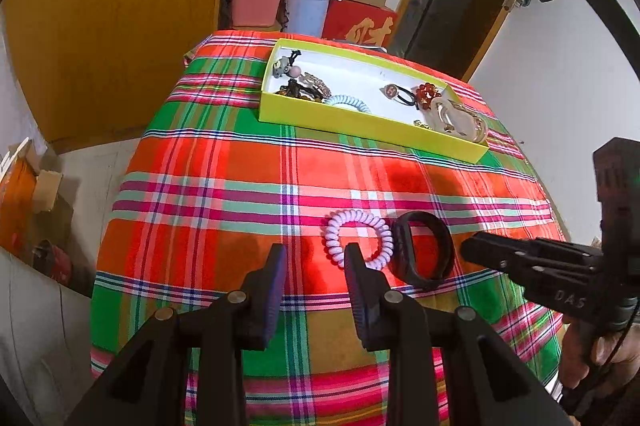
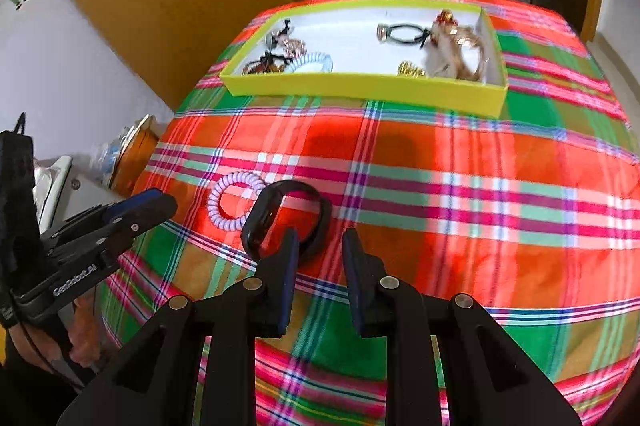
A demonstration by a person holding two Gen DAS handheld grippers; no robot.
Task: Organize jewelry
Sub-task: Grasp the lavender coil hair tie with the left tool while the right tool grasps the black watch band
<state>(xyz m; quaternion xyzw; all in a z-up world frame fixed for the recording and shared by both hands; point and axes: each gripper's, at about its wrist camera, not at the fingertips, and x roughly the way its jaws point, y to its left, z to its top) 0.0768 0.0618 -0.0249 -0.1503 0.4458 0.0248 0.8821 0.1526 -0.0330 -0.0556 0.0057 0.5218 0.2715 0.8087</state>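
Right gripper (image 2: 318, 246), jaws apart and empty, sits nearest the black band (image 2: 286, 220), just ahead-left; left gripper (image 1: 314, 260), also apart, fronts the lilac coil tie (image 1: 358, 240); yellow tray (image 2: 360, 88) lies well beyond both.

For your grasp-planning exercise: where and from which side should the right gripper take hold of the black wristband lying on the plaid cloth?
Grip the near arc of the black wristband, coming from the near edge with the right gripper tilted down. The band stands on edge as an open loop, so one finger can likely slip inside and one outside. Its left side touches the lilac spiral hair tie; avoid that side.
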